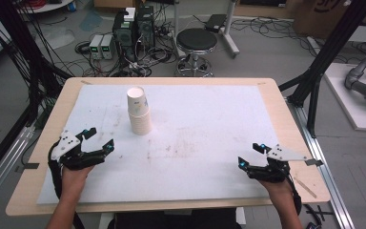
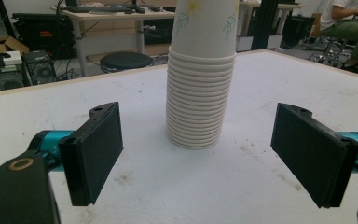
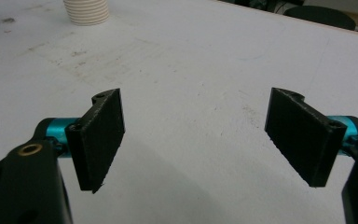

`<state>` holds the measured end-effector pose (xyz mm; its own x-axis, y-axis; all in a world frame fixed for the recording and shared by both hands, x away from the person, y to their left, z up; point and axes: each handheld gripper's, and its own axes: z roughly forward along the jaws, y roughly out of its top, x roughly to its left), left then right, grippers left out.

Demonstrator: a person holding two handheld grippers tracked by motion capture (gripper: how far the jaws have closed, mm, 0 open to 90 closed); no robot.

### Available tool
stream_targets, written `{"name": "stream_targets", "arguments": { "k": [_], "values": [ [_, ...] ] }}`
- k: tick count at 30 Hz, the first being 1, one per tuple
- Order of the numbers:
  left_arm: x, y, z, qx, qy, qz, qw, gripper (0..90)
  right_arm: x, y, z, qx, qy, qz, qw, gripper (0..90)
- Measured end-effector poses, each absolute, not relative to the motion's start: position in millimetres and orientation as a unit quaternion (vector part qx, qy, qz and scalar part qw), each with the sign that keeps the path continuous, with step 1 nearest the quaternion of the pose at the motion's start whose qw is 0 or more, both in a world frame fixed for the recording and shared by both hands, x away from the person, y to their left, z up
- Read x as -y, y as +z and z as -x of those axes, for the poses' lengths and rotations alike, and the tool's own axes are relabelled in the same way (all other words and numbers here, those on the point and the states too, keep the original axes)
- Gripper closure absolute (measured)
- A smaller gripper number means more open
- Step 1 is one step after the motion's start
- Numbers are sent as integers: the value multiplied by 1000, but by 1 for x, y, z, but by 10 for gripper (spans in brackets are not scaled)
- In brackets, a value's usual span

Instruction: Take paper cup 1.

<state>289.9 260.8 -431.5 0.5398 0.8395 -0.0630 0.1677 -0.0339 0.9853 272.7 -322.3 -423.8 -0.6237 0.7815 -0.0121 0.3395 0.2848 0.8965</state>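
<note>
Grey concrete floor strewn with black cables, computer towers and a round black stool lies behind the bench in the high view; its pale wood top carries a white, scuffed mat with faint brown smudges near the middle; a stack of paper cups, upside down and tapering upward, stands on the mat's far left part; the left hand-held gripper, black with a grey three-cornered plate, rests near the left edge, well short of the stack, jaws spread wide and empty; the right hand-held gripper sits near the right edge, well apart from the cups, jaws likewise wide with nothing between them.

From the left gripper view, the stack of paper cups rises straight ahead between the two flat, matte black jaw pads, beyond their tips and untouched; its lower part shows many tight ribbed rims, and the top cup bears a light leaf-and-flower print; turquoise metal fittings back each pad.

From the right gripper view, rough-faced black pads stand far apart over bare, speckled mat; the ribbed base of the stack of paper cups sits far off at the upper left.
</note>
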Motion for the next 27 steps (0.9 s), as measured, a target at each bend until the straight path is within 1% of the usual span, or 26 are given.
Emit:
{"name": "stream_targets", "arguments": {
  "k": [15, 27],
  "values": [
    [-256, -433, -295, -378, 282, -664, 580, 164, 328, -424, -270, -761, 478, -373, 230, 203],
    [-255, -430, -289, -373, 282, -668, 579, 164, 323, -421, -266, -764, 476, -366, 236, 203]
  ]
}}
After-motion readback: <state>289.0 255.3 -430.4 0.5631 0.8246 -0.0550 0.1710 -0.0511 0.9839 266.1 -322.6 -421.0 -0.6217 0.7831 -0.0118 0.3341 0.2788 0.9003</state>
